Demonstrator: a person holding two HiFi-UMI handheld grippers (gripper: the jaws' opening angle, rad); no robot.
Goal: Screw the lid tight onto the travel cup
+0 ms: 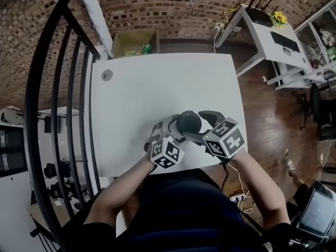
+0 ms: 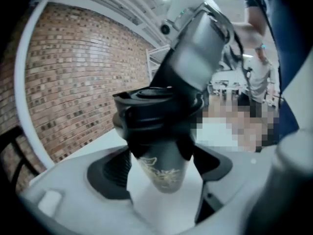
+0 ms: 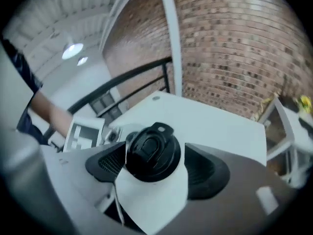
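Note:
A dark travel cup (image 1: pixel 188 122) with a black lid (image 3: pixel 152 152) is at the near edge of the white table (image 1: pixel 157 83), between both grippers. In the left gripper view the cup's grey body (image 2: pixel 164 168) with a gold print sits between the pads, and my left gripper (image 2: pixel 164 173) is shut on it below the lid (image 2: pixel 156 106). From above, my right gripper (image 3: pixel 155 164) straddles the lid. Its left pad touches the rim, a thin gap shows at the right pad, and the jaws stand open. In the head view my left gripper (image 1: pixel 170 127) and right gripper (image 1: pixel 203 124) flank the cup.
A black metal railing (image 1: pixel 58 88) runs along the table's left side. A round grommet (image 1: pixel 107 75) sits at the table's far left corner. A cardboard box (image 1: pixel 134 42) stands behind the table, and a white desk (image 1: pixel 262 35) at the back right. Wooden floor lies to the right.

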